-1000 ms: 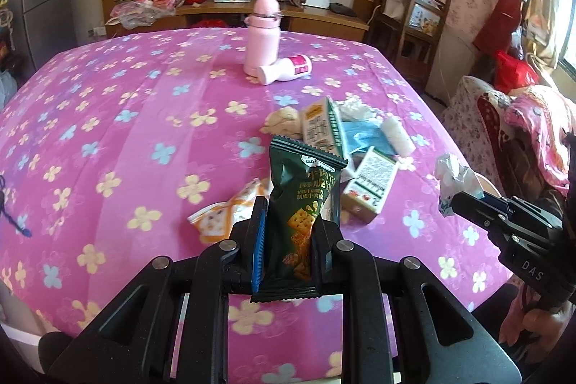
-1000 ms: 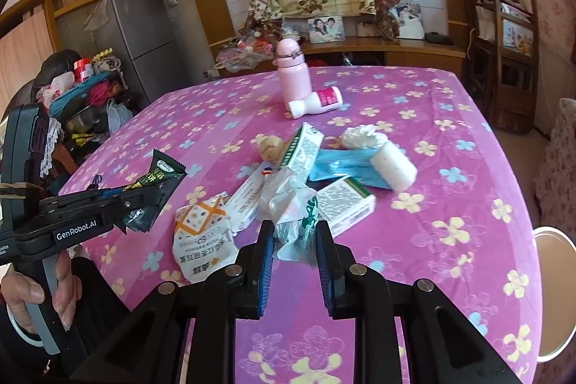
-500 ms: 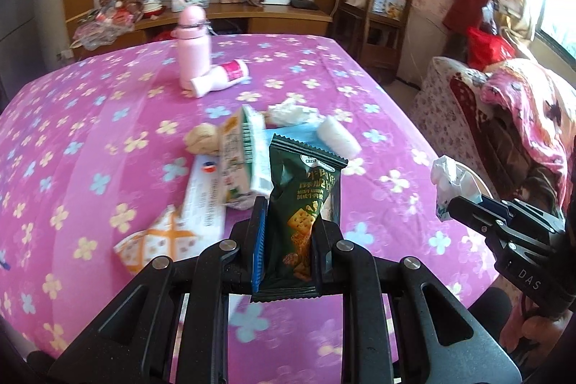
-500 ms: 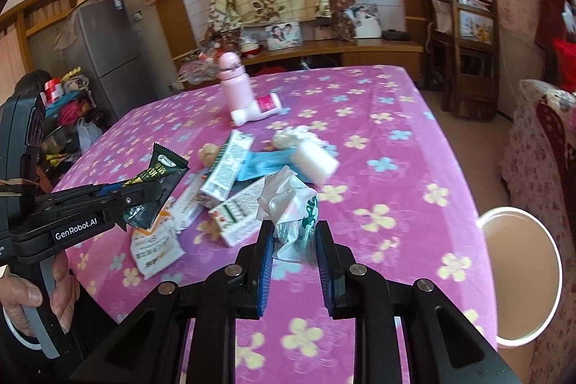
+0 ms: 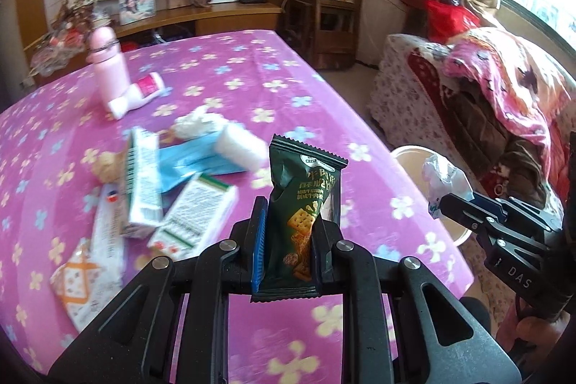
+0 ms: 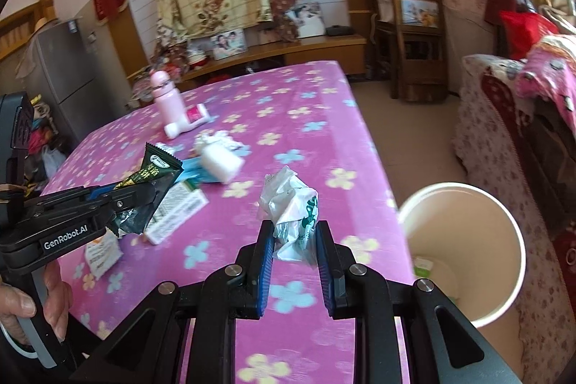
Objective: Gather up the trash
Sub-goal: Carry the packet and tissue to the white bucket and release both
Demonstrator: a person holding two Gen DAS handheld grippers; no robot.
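Observation:
My left gripper point(image 5: 286, 233) is shut on a dark green cracker wrapper point(image 5: 306, 197), held upright above the pink flowered tablecloth point(image 5: 252, 78). The same left gripper point(image 6: 144, 195) and green wrapper point(image 6: 153, 175) appear at the left of the right wrist view. My right gripper point(image 6: 293, 240) is shut on a crumpled clear plastic wrapper point(image 6: 289, 204); in the left wrist view this right gripper point(image 5: 441, 202) carries the crumpled wrapper point(image 5: 444, 180) past the table's right edge. A white bin point(image 6: 464, 204) stands on the floor right of the table, something green inside it.
Loose trash lies mid-table: white-green cartons point(image 5: 194, 215), a blue mask point(image 5: 194, 161), a tissue roll point(image 5: 239, 146), a white-orange packet point(image 5: 82, 279). A pink bottle point(image 5: 108, 67) stands behind, a small bottle point(image 5: 138, 96) lying beside it. A wooden chair point(image 6: 414, 35) and covered sofa point(image 6: 522, 117) stand right.
Both grippers have swung to the right across the table, each keeping its wrapper. The white bin has come fully into the right wrist view and its rim now shows in the left wrist view.

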